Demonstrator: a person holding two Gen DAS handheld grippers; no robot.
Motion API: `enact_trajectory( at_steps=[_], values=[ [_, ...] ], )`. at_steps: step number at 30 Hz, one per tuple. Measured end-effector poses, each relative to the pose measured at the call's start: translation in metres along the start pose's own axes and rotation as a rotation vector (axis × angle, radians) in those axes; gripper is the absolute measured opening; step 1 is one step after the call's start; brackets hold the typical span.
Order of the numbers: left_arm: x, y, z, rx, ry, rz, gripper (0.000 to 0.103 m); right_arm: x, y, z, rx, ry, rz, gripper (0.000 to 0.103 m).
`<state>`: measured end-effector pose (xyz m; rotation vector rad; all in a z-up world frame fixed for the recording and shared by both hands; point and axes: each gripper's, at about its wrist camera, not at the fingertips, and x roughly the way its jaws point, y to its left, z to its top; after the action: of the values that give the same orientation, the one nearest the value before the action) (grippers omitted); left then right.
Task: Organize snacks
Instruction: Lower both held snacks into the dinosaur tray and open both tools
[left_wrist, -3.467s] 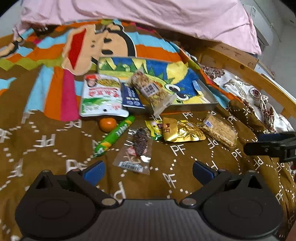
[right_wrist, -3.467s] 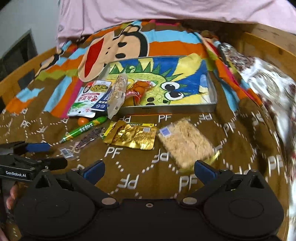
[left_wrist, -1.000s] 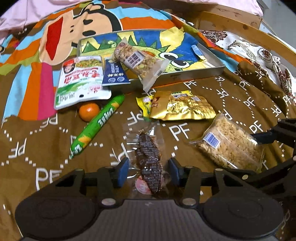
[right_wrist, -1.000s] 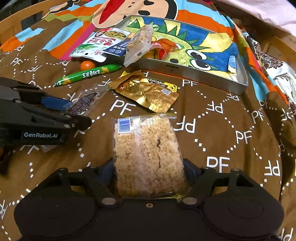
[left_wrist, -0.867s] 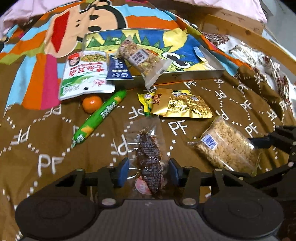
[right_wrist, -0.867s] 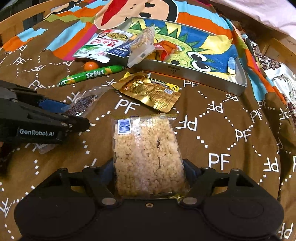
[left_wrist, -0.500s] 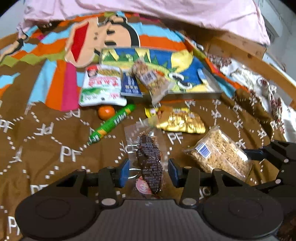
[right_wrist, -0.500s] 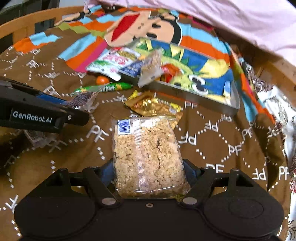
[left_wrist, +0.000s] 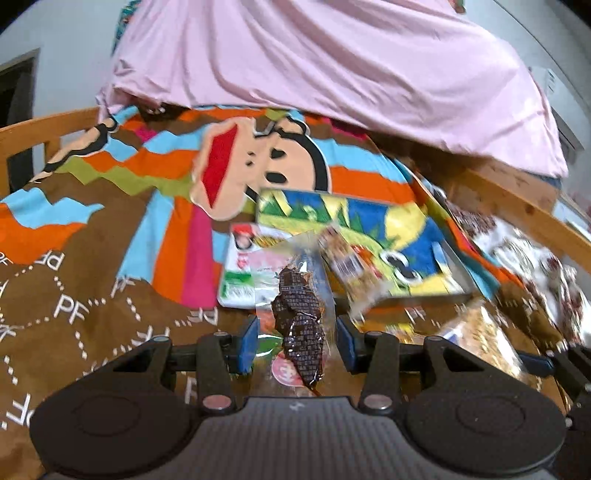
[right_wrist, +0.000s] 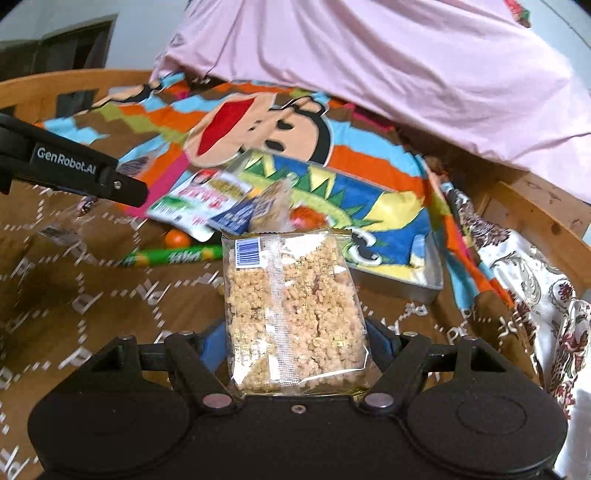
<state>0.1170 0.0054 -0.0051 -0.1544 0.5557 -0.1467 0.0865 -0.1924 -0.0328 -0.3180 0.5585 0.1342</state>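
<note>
My left gripper (left_wrist: 295, 341) is shut on a clear packet of dark dried meat (left_wrist: 299, 321) and holds it up off the blanket. My right gripper (right_wrist: 295, 345) is shut on a clear bag of puffed rice cake (right_wrist: 291, 310), also lifted. The metal tray with a dinosaur print (left_wrist: 369, 229) lies ahead, and shows in the right wrist view (right_wrist: 432, 280). A nut bar packet (left_wrist: 351, 262) leans on the tray's near edge. The left gripper's arm (right_wrist: 74, 170) shows at the left of the right wrist view.
A white and green snack pouch (right_wrist: 195, 199), a small orange (right_wrist: 177, 238) and a green sausage stick (right_wrist: 173, 255) lie on the brown blanket left of the tray. A pink quilt (left_wrist: 332, 59) is heaped behind. The wooden bed rail (right_wrist: 535, 206) runs on the right.
Both grippers have risen and tilted up with their packets, so the pink quilt now fills the top of both views. The tray looks farther below.
</note>
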Motion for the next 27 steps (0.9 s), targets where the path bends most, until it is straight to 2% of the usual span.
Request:
enact_trajectory(
  at_steps=[4, 8, 12, 19, 24, 27],
  values=[
    [0.019, 0.004, 0.014, -0.048, -0.034, -0.003, 0.048, 0.014, -0.011, 0.008, 0.03, -0.045, -0.027, 0.077],
    [0.045, 0.001, 0.029, -0.035, -0.084, 0.003, 0.048, 0.037, -0.03, 0.02, 0.123, -0.079, -0.047, 0.077],
    [0.071, 0.0, 0.04, -0.05, -0.108, -0.022, 0.048, 0.064, -0.053, 0.035, 0.237, -0.133, -0.064, 0.077],
    [0.119, -0.002, 0.05, -0.043, -0.159, -0.048, 0.048, 0.118, -0.076, 0.061, 0.327, -0.181, -0.102, 0.077],
    [0.161, -0.005, 0.05, -0.031, -0.095, -0.067, 0.048, 0.156, -0.08, 0.065, 0.395, -0.155, -0.085, 0.077],
    [0.18, -0.01, 0.049, 0.013, -0.052, -0.063, 0.048, 0.173, -0.078, 0.066, 0.405, -0.13, -0.068, 0.077]
  ],
)
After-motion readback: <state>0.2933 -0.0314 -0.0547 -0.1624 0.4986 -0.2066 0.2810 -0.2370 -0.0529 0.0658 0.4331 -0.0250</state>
